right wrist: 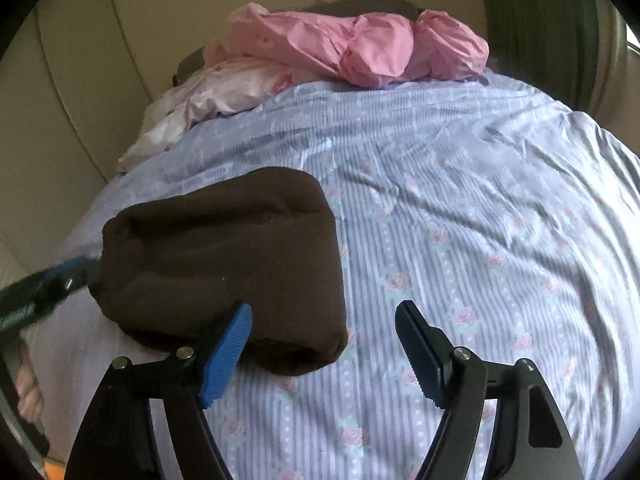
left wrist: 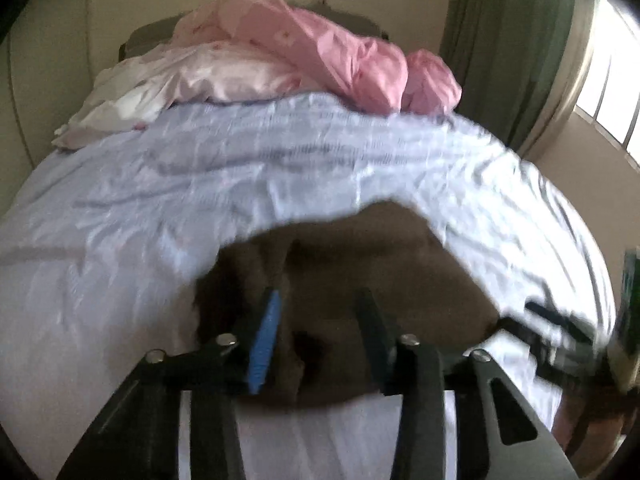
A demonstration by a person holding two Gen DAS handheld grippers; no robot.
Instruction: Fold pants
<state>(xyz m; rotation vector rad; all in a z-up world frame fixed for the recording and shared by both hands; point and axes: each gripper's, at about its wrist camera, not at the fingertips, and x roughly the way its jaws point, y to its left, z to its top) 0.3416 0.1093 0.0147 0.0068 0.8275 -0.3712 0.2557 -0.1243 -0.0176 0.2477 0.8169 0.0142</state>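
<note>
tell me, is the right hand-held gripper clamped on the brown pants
No, the right hand-held gripper stands open over the sheet, with the folded brown pants lying off to its left side.

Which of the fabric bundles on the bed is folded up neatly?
The dark brown pants, a compact folded block near the claws. The pink bedding at the far end lies crumpled.
</note>
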